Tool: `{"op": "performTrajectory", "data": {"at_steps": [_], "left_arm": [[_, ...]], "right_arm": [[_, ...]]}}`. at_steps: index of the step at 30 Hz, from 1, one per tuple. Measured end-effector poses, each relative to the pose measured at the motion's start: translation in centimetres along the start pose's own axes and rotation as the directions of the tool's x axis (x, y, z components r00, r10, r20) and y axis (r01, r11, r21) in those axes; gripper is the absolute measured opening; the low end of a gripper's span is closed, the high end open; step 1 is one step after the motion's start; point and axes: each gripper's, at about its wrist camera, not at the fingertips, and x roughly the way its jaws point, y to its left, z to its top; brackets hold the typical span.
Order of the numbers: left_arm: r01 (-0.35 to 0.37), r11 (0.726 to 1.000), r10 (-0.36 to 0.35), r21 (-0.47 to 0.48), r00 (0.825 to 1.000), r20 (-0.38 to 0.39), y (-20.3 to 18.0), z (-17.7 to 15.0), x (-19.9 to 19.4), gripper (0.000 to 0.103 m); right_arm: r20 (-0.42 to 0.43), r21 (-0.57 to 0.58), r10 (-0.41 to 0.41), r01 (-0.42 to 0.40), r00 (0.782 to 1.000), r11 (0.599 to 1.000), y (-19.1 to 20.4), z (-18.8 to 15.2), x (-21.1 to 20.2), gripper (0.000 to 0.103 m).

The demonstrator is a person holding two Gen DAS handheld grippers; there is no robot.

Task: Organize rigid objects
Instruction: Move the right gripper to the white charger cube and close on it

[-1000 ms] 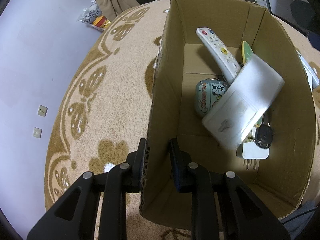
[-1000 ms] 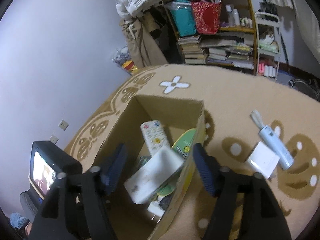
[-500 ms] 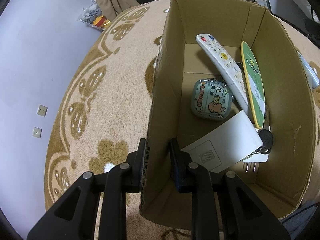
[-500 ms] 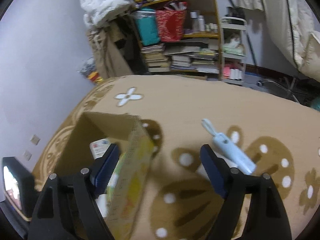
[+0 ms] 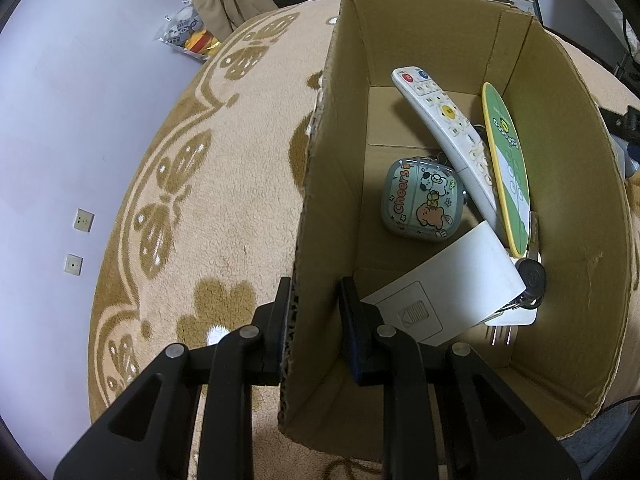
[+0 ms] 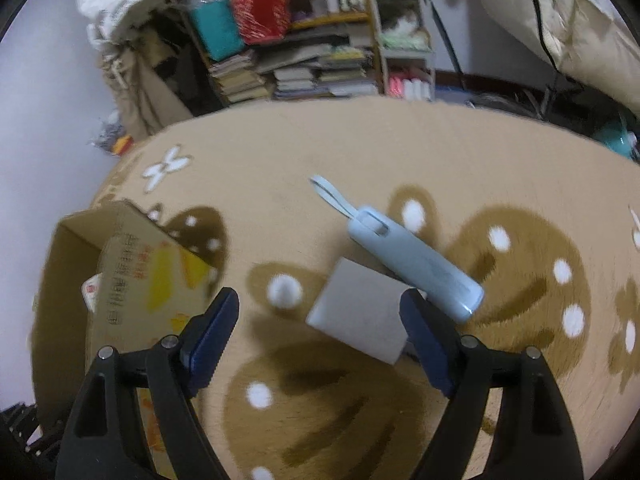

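My left gripper (image 5: 314,296) is shut on the near wall of an open cardboard box (image 5: 320,208). Inside the box lie a white remote (image 5: 444,128), a green oval card (image 5: 508,164), a cartoon-printed case (image 5: 422,200), a white flat box (image 5: 448,292), a black car key (image 5: 530,278) and a white plug (image 5: 508,322). My right gripper (image 6: 320,320) is open and empty above the rug. A white square box (image 6: 360,316) lies between its fingers, and a light blue lint roller (image 6: 416,264) lies just beyond. The cardboard box also shows at the left in the right wrist view (image 6: 132,280).
A beige round rug (image 5: 224,184) with brown patterns covers the floor. A cluttered bookshelf (image 6: 304,56) and a white rack (image 6: 404,36) stand behind the rug. A stuffed-toy bag (image 5: 188,36) lies near the wall. White bedding (image 6: 580,28) hangs at the right.
The white flat box dropped from mid-air and settled in the cardboard box. My right gripper swung right, away from the box, over the white square box and lint roller.
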Motion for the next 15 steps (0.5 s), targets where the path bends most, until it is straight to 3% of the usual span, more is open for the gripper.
{"op": "performTrajectory", "data": {"at_steps": [15], "left_arm": [[0.000,1.000,0.000,0.003,1.000,0.001,-0.1,0.0,0.0,0.021]], "right_arm": [[-0.101,0.091,-0.046,0.055,0.994,0.994,-1.3,-0.8,1.9,0.087]]}}
